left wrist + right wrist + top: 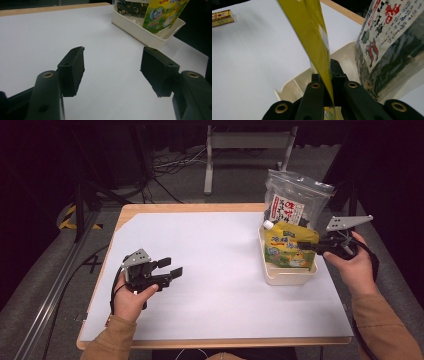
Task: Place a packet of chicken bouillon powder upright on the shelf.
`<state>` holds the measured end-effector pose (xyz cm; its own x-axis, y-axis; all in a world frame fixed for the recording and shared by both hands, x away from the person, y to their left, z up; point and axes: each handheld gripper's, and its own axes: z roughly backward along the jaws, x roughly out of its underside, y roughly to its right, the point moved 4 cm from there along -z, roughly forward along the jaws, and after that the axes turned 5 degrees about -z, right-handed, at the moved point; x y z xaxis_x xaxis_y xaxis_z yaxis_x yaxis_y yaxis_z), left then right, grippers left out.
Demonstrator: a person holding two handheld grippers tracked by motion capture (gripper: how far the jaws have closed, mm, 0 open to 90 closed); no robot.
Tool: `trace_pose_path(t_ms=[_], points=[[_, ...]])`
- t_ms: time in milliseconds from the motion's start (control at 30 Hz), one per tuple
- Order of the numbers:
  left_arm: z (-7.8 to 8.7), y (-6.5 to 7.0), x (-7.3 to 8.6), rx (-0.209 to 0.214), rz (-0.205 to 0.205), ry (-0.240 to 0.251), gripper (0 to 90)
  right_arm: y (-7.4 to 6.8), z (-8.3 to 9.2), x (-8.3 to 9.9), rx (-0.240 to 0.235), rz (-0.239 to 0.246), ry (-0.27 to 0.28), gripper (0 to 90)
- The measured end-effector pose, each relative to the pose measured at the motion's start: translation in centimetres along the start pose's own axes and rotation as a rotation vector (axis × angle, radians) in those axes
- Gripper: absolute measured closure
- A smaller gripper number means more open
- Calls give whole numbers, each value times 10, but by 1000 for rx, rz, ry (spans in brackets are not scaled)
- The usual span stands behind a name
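My right tool [306, 246] clamps the yellow pouch [288, 247] over the cream bin [292, 275] — frame right. My left tool [171, 268] gapes with nothing in it — lower left, above the tabletop [220, 265].

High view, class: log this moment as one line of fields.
right gripper: shut on yellow pouch | pouch: in cream bin | left gripper: open, empty | dark bag: in bin

Yellow pouch [290, 247] with green and blue print; clear bag [295, 200] with a white label in red and black lettering; cream tray [285, 275]; white-covered counter [215, 265]; black hand-held grippers
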<state>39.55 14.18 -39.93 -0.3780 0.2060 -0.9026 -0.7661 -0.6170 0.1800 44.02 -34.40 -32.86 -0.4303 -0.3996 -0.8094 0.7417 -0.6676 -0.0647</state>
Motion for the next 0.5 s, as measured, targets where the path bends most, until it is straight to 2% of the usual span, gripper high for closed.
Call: trace_pose_path(t_ms=[133, 467, 500], points=[[2, -2, 0, -11, 8, -2, 357, 3, -1, 5, 1, -16, 9, 899], [7, -6, 1, -35, -3, -15, 321, 7, -6, 17, 5, -49, 18, 894], [8, -7, 1, -39, 8, -14, 321, 7, -6, 17, 6, -50, 21, 893]])
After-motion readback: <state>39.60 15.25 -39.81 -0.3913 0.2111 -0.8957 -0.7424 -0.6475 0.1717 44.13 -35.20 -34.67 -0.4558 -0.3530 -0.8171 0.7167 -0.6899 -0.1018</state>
